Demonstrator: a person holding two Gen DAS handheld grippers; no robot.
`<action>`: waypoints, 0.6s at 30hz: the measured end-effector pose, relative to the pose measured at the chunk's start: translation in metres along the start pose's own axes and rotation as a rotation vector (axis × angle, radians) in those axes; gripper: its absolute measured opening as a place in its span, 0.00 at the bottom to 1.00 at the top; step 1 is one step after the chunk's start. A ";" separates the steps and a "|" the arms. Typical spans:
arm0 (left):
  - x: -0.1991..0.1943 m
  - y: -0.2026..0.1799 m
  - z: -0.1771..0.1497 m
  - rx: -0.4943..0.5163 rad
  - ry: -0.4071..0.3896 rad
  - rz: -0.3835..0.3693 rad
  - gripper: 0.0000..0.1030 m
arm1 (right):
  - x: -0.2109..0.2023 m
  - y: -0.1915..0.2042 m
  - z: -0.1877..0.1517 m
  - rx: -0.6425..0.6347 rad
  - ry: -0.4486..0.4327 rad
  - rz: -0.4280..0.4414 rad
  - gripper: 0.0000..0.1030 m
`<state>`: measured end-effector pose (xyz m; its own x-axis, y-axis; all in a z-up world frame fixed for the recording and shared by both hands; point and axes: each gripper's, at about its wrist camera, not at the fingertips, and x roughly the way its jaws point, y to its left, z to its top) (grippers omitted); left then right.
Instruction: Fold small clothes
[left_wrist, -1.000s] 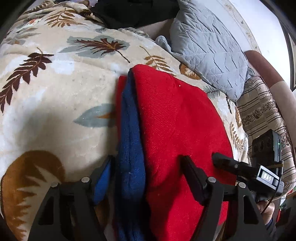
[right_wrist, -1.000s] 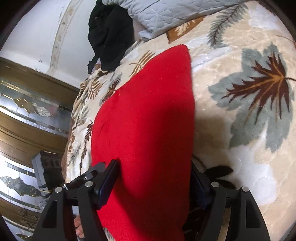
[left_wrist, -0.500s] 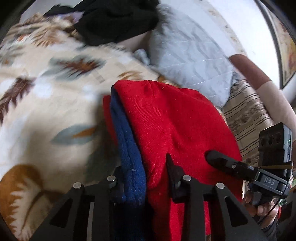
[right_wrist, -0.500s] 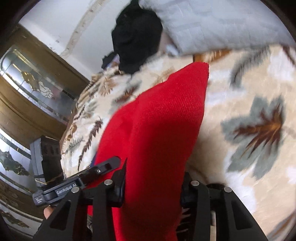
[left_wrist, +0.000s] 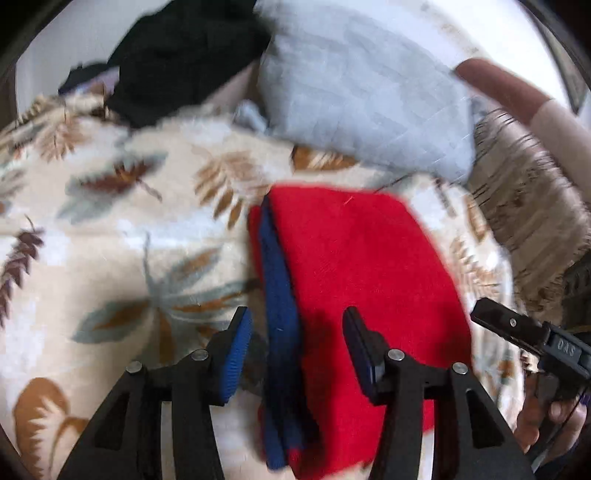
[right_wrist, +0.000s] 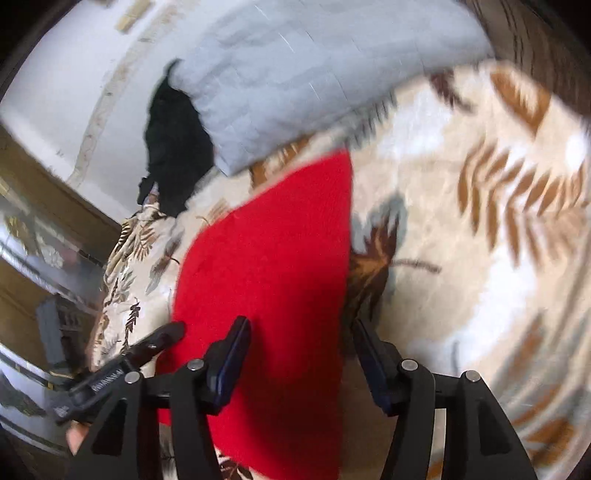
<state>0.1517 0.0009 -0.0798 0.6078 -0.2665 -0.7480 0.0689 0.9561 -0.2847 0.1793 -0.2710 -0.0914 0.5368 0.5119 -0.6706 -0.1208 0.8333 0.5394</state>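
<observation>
A folded red garment (left_wrist: 362, 266) with a blue layer (left_wrist: 280, 306) along its left edge lies flat on the leaf-patterned blanket (left_wrist: 110, 229). My left gripper (left_wrist: 297, 350) hovers over the garment's near left side. Its jaws are opening, the blue edge lies between them, and the pads do not press on it. In the right wrist view the same red garment (right_wrist: 266, 277) shows its right edge between the fingers of my right gripper (right_wrist: 301, 362). Those jaws are opening too and touch no cloth. Each gripper appears at the edge of the other's view.
A grey quilted pillow (left_wrist: 362, 96) and a heap of black clothes (left_wrist: 184, 51) lie at the far end of the bed. A striped cushion (left_wrist: 524, 192) sits to the right. A wood and glass cabinet (right_wrist: 37, 240) stands beyond the bed's left side.
Half a second ago both grippers pinched the garment's edges and held it raised. Now both jaws have spread and drawn back, and the garment lies flat on the blanket.
</observation>
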 end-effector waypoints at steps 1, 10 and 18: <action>-0.010 -0.001 -0.002 0.008 -0.021 -0.013 0.51 | -0.011 0.009 0.000 -0.023 -0.026 0.025 0.60; 0.028 0.011 -0.039 -0.044 0.116 0.058 0.54 | 0.024 0.025 -0.018 0.048 0.130 0.180 0.72; 0.028 0.012 -0.039 -0.029 0.112 0.044 0.56 | 0.042 0.043 0.049 0.029 0.070 0.174 0.72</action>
<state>0.1387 0.0000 -0.1270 0.5175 -0.2380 -0.8219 0.0207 0.9637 -0.2660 0.2378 -0.2235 -0.0711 0.4502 0.6617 -0.5996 -0.1823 0.7254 0.6637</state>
